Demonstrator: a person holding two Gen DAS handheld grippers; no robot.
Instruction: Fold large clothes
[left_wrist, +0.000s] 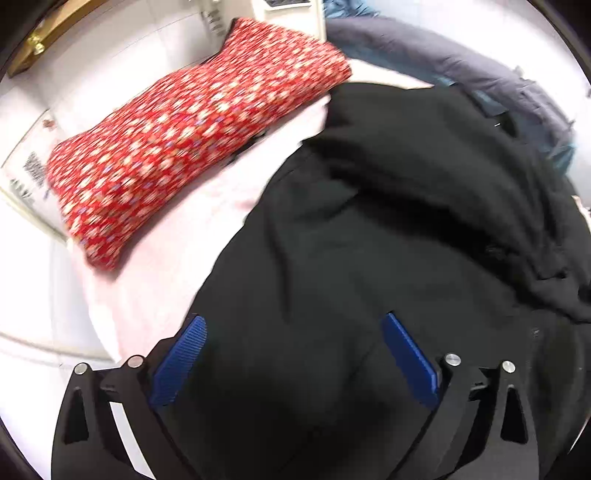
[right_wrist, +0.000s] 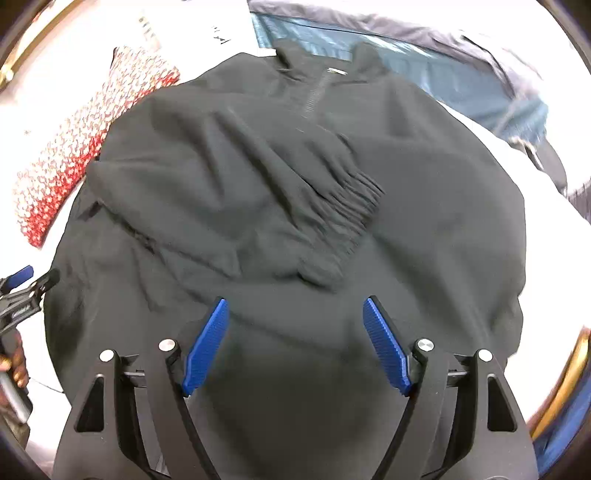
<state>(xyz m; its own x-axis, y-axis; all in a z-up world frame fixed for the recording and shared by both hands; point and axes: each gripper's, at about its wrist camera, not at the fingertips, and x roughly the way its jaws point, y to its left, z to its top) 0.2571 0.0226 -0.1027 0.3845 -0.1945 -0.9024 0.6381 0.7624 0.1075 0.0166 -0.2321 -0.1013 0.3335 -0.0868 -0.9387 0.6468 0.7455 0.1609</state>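
1. The white bench (right_wrist: 517, 155) carries everything; its bare surface shows to the left and right of the clothes.
2. The black jacket (right_wrist: 295, 206) is the biggest thing on it, spread front-up in the middle with the collar and zip at the far end. By my reading the fold is at an early stage: one sleeve (right_wrist: 314, 192), elastic cuff showing, lies across the chest, while the body looks full length and no crosswise fold is made yet.
3. A dark blue-grey garment (right_wrist: 424, 55) lies heaped beyond the jacket, apparently unfolded.
4. A red patterned cloth (left_wrist: 192, 136) sits to the left as a neat rectangle, seemingly finished.
5. The right gripper (right_wrist: 295, 339) hovers over the near hem, jaws spread wide and holding nothing.
6. The left gripper (left_wrist: 295, 354) is over the jacket's left side, jaws likewise released and empty.
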